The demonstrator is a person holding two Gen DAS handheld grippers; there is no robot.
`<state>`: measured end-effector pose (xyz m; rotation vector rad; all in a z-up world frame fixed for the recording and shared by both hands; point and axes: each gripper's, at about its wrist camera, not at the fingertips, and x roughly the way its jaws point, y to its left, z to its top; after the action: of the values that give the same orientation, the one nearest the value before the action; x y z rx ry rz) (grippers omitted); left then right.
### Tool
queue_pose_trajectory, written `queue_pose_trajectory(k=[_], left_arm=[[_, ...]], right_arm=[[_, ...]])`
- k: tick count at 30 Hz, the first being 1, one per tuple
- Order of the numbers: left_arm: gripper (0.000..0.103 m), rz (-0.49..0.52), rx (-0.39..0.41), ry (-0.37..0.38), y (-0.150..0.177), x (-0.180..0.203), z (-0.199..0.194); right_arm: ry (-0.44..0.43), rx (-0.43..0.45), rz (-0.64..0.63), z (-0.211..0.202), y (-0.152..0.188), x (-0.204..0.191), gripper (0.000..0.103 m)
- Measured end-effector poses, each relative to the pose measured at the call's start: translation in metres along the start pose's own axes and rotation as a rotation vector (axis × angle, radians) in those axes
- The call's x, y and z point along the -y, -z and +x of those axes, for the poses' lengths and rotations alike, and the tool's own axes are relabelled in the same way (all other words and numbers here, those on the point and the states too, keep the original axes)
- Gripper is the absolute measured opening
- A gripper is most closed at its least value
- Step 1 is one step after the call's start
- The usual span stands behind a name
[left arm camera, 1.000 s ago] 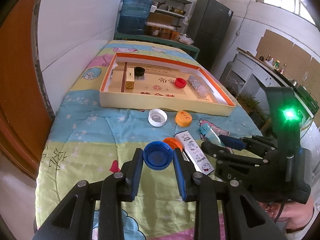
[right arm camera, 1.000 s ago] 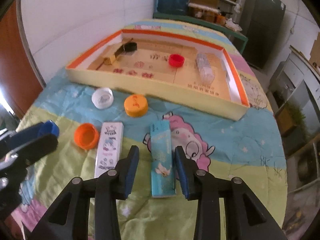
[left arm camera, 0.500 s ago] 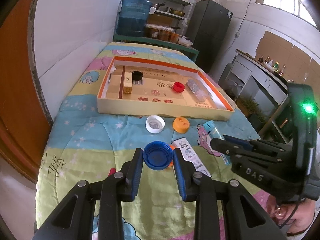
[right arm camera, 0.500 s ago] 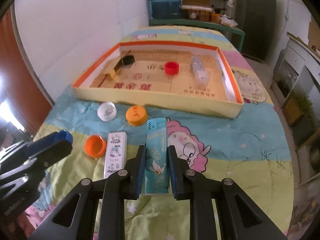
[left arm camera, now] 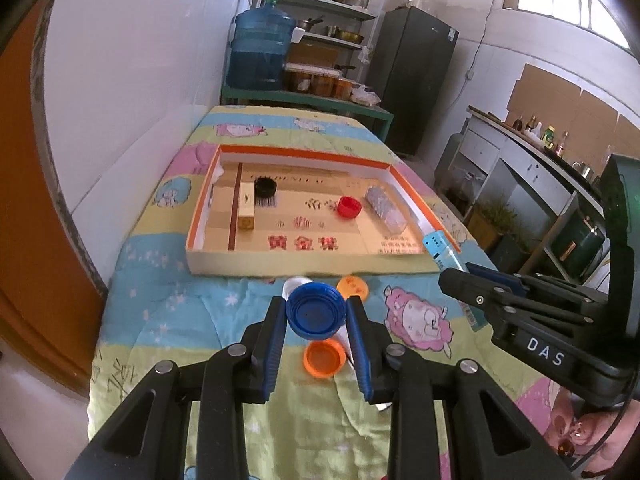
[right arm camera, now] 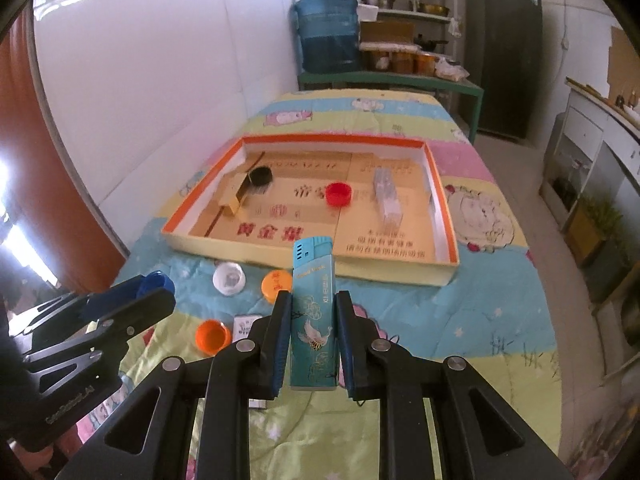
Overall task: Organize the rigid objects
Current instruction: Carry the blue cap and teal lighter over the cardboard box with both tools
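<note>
My left gripper [left arm camera: 316,312] is shut on a blue bottle cap [left arm camera: 316,310], held in the air above the quilt. My right gripper [right arm camera: 310,308] is shut on a teal lighter [right arm camera: 313,312], lifted clear of the quilt; the same gripper [left arm camera: 460,276] shows at the right of the left wrist view. Ahead lies the orange-rimmed cardboard tray [right arm camera: 448,216] holding a black cap [right arm camera: 261,176], a red cap [right arm camera: 338,193], a tan box [right arm camera: 232,196] and a clear box [right arm camera: 386,200]. On the quilt lie a white cap [right arm camera: 229,279], two orange caps [right arm camera: 277,282] [right arm camera: 213,335] and a white flat case [right arm camera: 244,326].
The table is covered by a cartoon-print quilt [right arm camera: 480,320] and stands against a white wall on the left. A blue water jug [right arm camera: 328,36], shelves and a dark fridge [right arm camera: 504,52] stand beyond the far end. A counter [left arm camera: 520,152] runs along the right.
Both grippers rose. The right gripper closed on the teal lighter and lifted it off the quilt. The left gripper kept its hold on the blue cap.
</note>
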<state>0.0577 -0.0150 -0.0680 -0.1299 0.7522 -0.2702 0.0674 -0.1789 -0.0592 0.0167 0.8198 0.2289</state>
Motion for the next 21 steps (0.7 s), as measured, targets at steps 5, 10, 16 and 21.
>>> queue_pose_trajectory(k=[5,10,16,21], left_arm=[[0.031,0.014,0.018,-0.016,-0.017,0.004,-0.001],[0.031,0.018,0.027,-0.019,-0.034,0.006,0.003],[0.031,0.025,0.038,-0.019,-0.058,0.009,0.011],[0.031,0.025,0.037,-0.011,-0.073,0.009,0.022]], right_arm=[[0.005,0.021,0.012,-0.003,-0.011,0.007,0.022],[0.012,0.036,0.011,-0.003,-0.022,0.013,0.022],[0.013,0.047,0.006,0.001,-0.034,0.017,0.022],[0.011,0.052,0.005,0.01,-0.049,0.023,0.022]])
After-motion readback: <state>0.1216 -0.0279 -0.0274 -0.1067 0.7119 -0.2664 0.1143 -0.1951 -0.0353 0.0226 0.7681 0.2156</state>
